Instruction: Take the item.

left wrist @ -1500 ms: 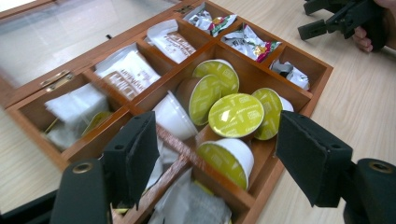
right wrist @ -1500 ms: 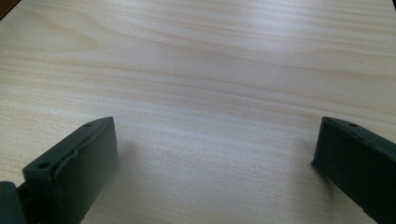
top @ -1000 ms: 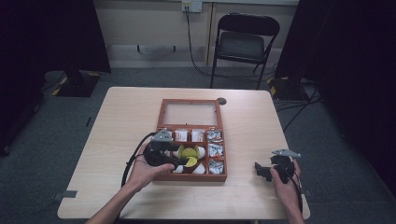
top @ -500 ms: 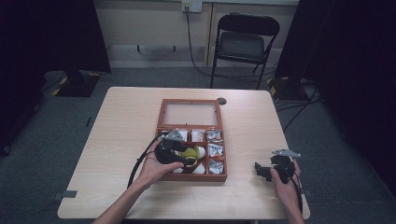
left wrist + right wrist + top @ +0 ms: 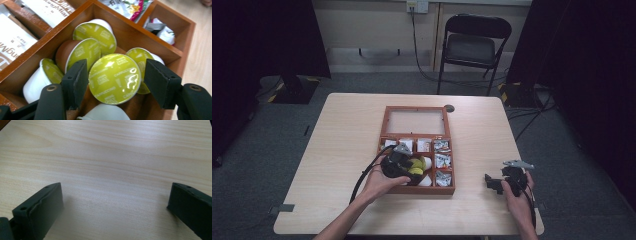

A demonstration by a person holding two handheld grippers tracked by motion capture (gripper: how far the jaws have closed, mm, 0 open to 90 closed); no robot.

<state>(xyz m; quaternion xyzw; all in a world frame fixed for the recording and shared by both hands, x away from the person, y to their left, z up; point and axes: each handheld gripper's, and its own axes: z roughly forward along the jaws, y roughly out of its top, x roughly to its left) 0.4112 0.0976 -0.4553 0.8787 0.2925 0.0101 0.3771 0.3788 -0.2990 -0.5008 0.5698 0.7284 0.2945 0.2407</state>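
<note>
Table (image 5: pixel 342 145) of pale wood carries a reddish wooden box (image 5: pixel 416 115) with its glass lid thrown back and its compartments holding sachets and capsules. In the box's near middle compartment lie several green-lidded coffee capsules, and the left gripper (image 5: pixel 115 80) is down among them. Its jaws have just been closing, and one capsule (image 5: pixel 114 78), the nearest, lid facing up and marked cappuccino, sits between the pads; the left pad touches its rim, while on the right side a sliver of gap seems to remain, so the capsule is bracketed rather than squeezed. Over by the table's right edge, well apart from the box, the right gripper (image 5: pixel 113 202) rests above bare wood, jaws spread wide, nothing between them.
</note>
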